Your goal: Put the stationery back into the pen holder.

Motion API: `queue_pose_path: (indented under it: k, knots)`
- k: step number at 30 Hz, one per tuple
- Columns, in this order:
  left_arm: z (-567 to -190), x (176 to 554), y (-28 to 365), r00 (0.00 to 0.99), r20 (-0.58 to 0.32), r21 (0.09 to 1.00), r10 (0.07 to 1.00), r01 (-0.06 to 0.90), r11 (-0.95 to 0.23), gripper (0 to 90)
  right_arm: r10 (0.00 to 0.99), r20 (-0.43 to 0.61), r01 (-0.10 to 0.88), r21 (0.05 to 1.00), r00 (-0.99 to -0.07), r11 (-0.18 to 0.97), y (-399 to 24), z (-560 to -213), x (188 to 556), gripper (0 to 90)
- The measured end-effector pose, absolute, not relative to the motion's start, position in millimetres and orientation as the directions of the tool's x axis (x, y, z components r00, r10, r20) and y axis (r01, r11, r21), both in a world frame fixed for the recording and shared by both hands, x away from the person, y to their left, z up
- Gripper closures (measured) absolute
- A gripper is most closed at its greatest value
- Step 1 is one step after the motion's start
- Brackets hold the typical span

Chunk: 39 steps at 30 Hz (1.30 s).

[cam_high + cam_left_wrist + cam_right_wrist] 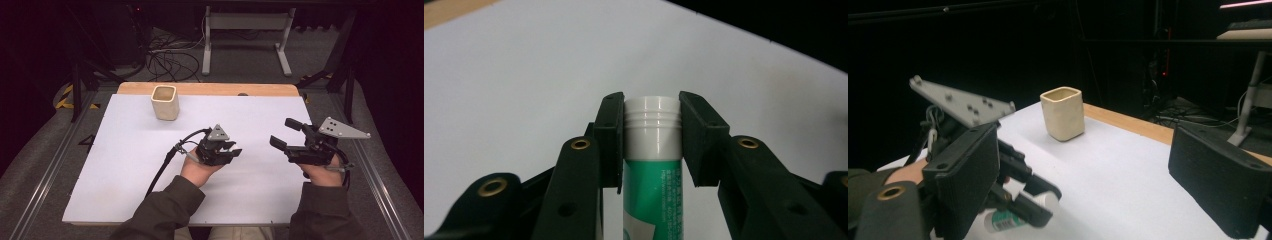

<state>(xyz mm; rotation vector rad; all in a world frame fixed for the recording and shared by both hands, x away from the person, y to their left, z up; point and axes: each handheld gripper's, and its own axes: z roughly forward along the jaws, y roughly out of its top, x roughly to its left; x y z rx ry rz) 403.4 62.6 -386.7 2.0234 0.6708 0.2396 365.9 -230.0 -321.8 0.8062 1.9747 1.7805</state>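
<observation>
On the table (125, 165) | left gripper (651, 142) clamps tube (653, 165), base cut off | right gripper (1083, 185) agape

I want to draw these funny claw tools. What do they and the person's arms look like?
Both grippers, left and right, are black with two flat jaws, brass-coloured rivets, and a grey three-cornered plate dotted with holes. A black cable trails from the left one. The sleeves are dark olive green.

cup (165, 102) cream | glue stick (653, 165) green w/ white cap | table (125, 150) white
</observation>
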Motion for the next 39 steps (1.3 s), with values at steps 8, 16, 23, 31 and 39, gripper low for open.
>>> queue_pose_path:
  k: [8,16,23,31,39]
  knots:
    - [-370.2,401.8,73.3,0.82,-0.106,0.897,0.563,0.323,-0.302,65.2,0.614,0.106,0.188,0.98,-0.782,0.07,-218.0,-330.9,371.9,17.2]
    - [-358.1,400.6,80.2,0.829,-0.143,0.923,0.541,0.309,-0.23,65.1,0.602,0.17,0.231,0.973,-0.78,0.024,-211.4,-340.7,379.8,23.3]
    - [-349.1,398.0,84.3,0.837,-0.162,0.942,0.523,0.289,-0.17,65.1,0.593,0.198,0.258,0.966,-0.781,0.018,-206.2,-344.3,382.8,26.7]
    - [-338.8,394.0,86.4,0.841,-0.163,0.958,0.515,0.261,-0.123,65.2,0.523,0.25,0.306,0.952,-0.815,0.021,-192.0,-351.1,387.0,31.8]
    - [-336.2,390.6,85.2,0.842,-0.155,0.962,0.517,0.247,-0.114,65.2,0.464,0.283,0.334,0.942,-0.839,0.029,-175.3,-358.7,390.5,36.8]
